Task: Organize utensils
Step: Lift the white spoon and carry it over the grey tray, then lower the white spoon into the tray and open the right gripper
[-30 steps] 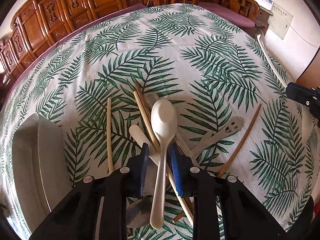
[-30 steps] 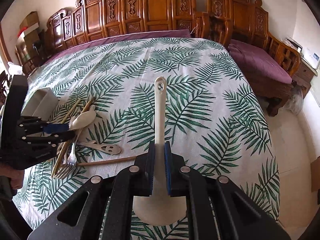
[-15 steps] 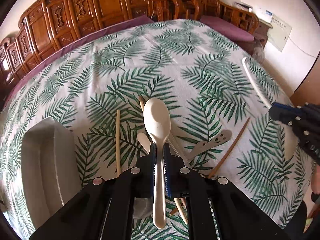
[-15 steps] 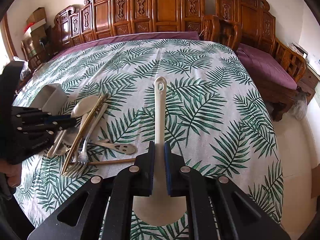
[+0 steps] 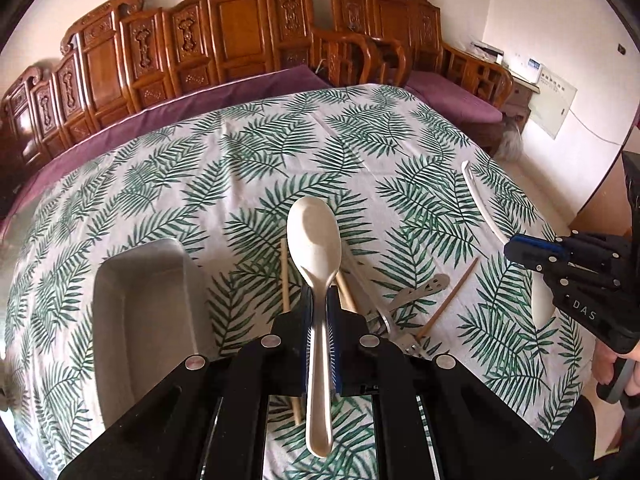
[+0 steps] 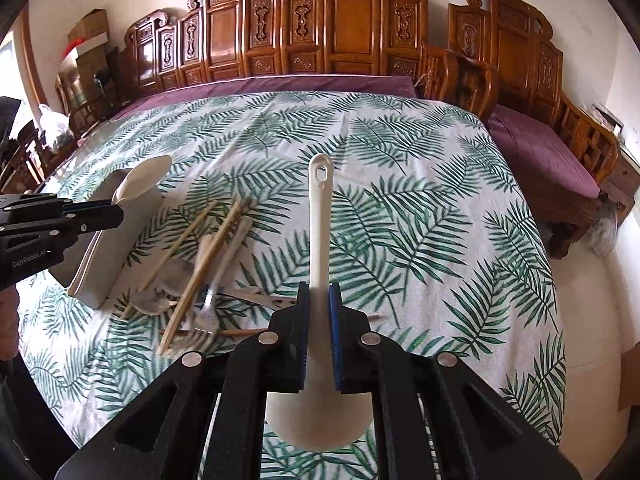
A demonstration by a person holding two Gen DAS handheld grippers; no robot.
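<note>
Judging by what lies about, we are early in the sorting: our left gripper is clamped on a cream spoon held above the table, beside the grey tray, which looks empty. Our right gripper pinches a white ladle aloft, while chopsticks, a fork and other pieces lie heaped on the table.

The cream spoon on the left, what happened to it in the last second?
The left hand-held gripper closed on the cream spoon and lifted it off the utensil pile, toward the grey tray. The right hand-held gripper kept holding the white rice paddle.
</note>
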